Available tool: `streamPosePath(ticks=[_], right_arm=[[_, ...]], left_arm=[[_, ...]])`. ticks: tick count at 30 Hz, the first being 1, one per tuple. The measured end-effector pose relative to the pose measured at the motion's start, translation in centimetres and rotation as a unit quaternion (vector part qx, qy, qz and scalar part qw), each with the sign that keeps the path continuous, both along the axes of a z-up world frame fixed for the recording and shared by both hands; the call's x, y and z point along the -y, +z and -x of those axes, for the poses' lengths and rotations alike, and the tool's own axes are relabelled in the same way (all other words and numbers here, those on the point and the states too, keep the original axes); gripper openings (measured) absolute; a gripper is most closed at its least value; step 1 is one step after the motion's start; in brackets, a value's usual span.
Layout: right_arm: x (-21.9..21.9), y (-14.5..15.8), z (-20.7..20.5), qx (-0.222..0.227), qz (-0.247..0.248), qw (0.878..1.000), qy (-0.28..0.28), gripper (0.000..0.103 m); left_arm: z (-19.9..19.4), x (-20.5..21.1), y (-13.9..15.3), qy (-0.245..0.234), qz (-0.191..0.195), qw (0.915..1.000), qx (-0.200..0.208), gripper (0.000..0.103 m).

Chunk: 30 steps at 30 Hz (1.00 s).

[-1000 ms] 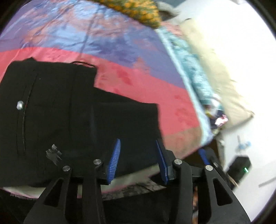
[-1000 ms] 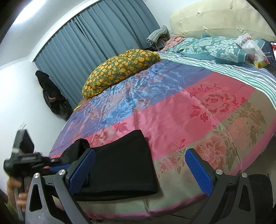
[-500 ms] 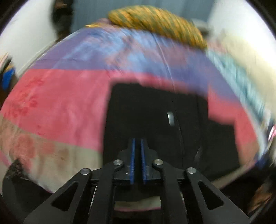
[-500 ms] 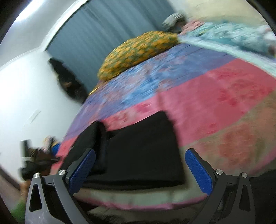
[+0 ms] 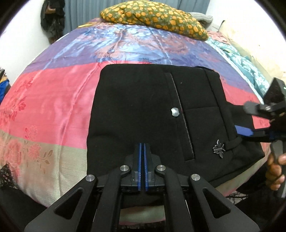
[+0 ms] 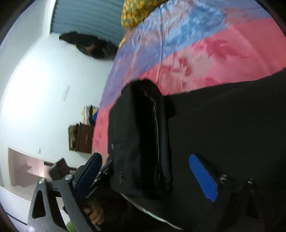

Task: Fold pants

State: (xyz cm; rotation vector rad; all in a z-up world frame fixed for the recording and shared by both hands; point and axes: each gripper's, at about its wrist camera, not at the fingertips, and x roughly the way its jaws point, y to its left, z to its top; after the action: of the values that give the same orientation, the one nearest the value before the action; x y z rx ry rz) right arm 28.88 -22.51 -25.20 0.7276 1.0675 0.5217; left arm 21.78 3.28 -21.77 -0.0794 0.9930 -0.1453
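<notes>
the left gripper [image 5: 142, 151], pads pressed together, hovers over the folded black cloth pants [image 5: 143, 110]. the right gripper [image 6: 144, 171], spread wide, straddles the waistband; it should pinch all layers evenly.

Right view blurred; pants [image 6: 223, 125] cut off at btm & right edge.

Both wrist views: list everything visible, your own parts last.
pants: 1, black, folded on bed's near edge
bedspread: 1, blue, pink and beige, covers bed
cushion: 1, olive with orange spots, far end
curtain: 1, grey-blue, behind bed
dark clothes: 1 bundle, hanging far left
left claw: shut, over pants' near edge
right claw: open, at pants' waist end
hand: 1, holds right claw's handle
</notes>
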Motion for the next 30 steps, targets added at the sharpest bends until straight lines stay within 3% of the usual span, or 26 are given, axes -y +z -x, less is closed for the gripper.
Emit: streamPosePath(ticks=[4,7,10,11,14,15,16,18,20,21,22,23,24,25,27,30], right_arm=[[-1.9,-0.6,-1.1,0.006,0.015,0.999,0.035,0.096],[-1.9,-1.3,-1.6,-0.006,-0.024,0.999,0.033,0.095],[-2.4,-1.8,-2.4,-0.020,-0.083,0.995,0.045,0.087],[-3.1,-1.7,-2.6,-0.022,-0.080,0.995,0.052,0.087],[-5.0,-1.3,-2.8,-0.015,-0.020,0.997,0.077,0.081],[-5.6,-1.3,-2.9,-0.018,0.017,0.996,0.082,0.063],[-6.1,-1.3,-2.9,-0.024,0.059,0.994,0.086,0.052],[-6.9,-1.0,-2.8,-0.020,0.092,0.992,0.084,0.048],[-7.2,-0.4,-2.5,-0.014,0.094,0.993,0.074,0.038],[-7.1,0.0,-2.2,-0.009,0.077,0.995,0.063,0.028],[-6.9,0.5,-1.8,-0.003,0.048,0.998,0.050,0.024],[-6.4,0.9,-1.5,0.006,0.018,0.999,0.036,0.023],[-6.0,1.5,-1.1,0.015,-0.012,1.000,0.024,0.022],[-5.8,2.0,-0.7,0.022,-0.040,0.999,0.015,0.021],[-5.5,2.8,-0.4,0.033,-0.079,0.996,0.008,0.020],[-5.0,4.4,0.2,0.048,-0.136,0.990,0.002,0.019]], left_arm=[[-0.2,-0.2,-0.2,-0.003,0.006,1.0000,0.003,0.001],[-0.3,-0.4,-0.3,-0.002,0.014,0.9999,0.005,0.001],[-0.4,-0.7,-0.3,0.000,0.023,0.9997,0.006,0.001],[-0.4,-0.8,-0.4,0.001,0.024,0.9997,0.006,0.001],[-0.5,-1.0,-0.5,0.002,0.032,0.9995,0.007,0.001],[-0.5,-1.0,-0.5,0.002,0.032,0.9994,0.008,0.001],[-0.5,-1.0,-0.5,0.002,0.031,0.9995,0.008,0.001],[-0.4,-0.9,-0.4,0.000,0.027,0.9996,0.012,0.002],[-0.4,-1.2,0.1,0.003,0.028,0.9995,0.011,0.002],[-0.2,-1.8,0.8,0.010,0.041,0.9990,0.013,0.007],[0.0,-2.7,1.5,0.021,0.060,0.9978,0.020,0.019],[0.3,-3.9,2.2,0.040,0.081,0.9953,0.034,0.027],[0.8,-5.4,3.1,0.067,0.098,0.9915,0.053,0.046],[1.1,-6.6,3.6,0.089,0.105,0.9882,0.067,0.055],[1.4,-9.3,4.0,0.136,0.114,0.9811,0.078,0.056],[1.6,-11.9,3.2,0.182,0.142,0.9710,0.060,0.055]])
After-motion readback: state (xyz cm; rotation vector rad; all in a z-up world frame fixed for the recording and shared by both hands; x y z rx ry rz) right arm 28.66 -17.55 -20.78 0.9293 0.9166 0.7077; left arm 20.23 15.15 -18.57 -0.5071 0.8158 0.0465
